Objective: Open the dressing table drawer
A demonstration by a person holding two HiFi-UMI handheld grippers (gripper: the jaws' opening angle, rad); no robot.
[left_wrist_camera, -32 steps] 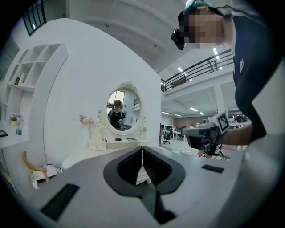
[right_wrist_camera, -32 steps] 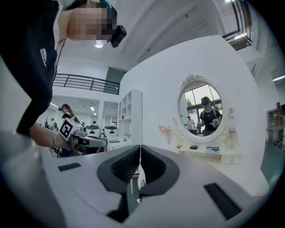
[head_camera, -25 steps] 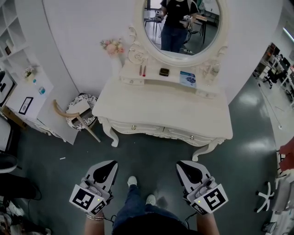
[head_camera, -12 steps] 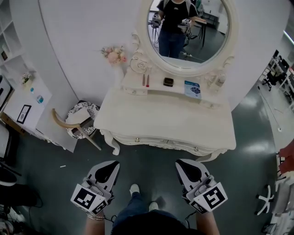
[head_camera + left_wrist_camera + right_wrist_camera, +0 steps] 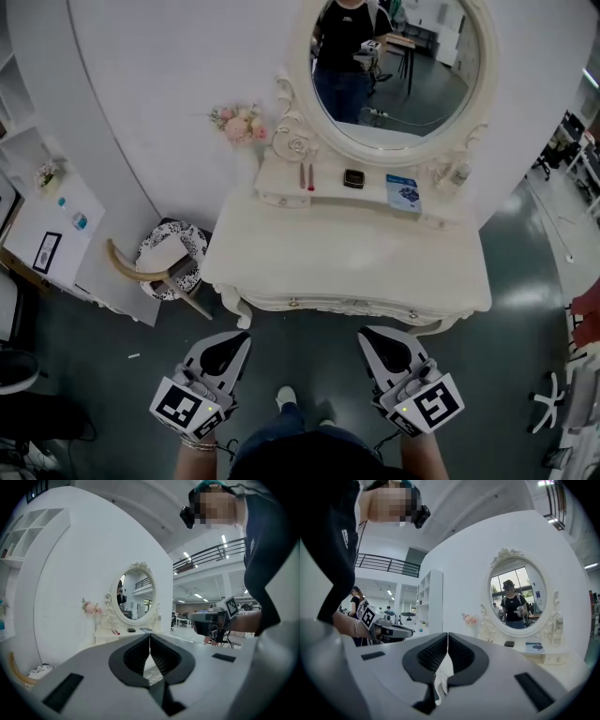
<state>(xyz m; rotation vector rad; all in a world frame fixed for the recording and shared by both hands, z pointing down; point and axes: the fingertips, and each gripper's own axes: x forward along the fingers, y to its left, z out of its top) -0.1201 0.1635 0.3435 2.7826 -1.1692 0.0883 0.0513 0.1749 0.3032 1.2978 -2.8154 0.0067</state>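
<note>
Drawer (image 5: 352, 305): shut, set in front apron of dressing table (image 5: 347, 253), straight ahead of both grippers, well apart from jaw tips. Front narrow, cream-white, carved scroll relief, small round metal knobs (image 5: 293, 302). Tabletop smooth, slightly glossy, wavy edge. Oval mirror (image 5: 398, 66) farther ahead, ornate carved frame. Left gripper (image 5: 150, 641): jaws pressed together, nothing between. Right gripper (image 5: 447, 644): jaws pressed together, nothing between. Pads ribbed, dark.

drawer (image 5: 323, 304) | cream, ornate front | shut | front of dressing table (image 5: 347, 258)
</note>
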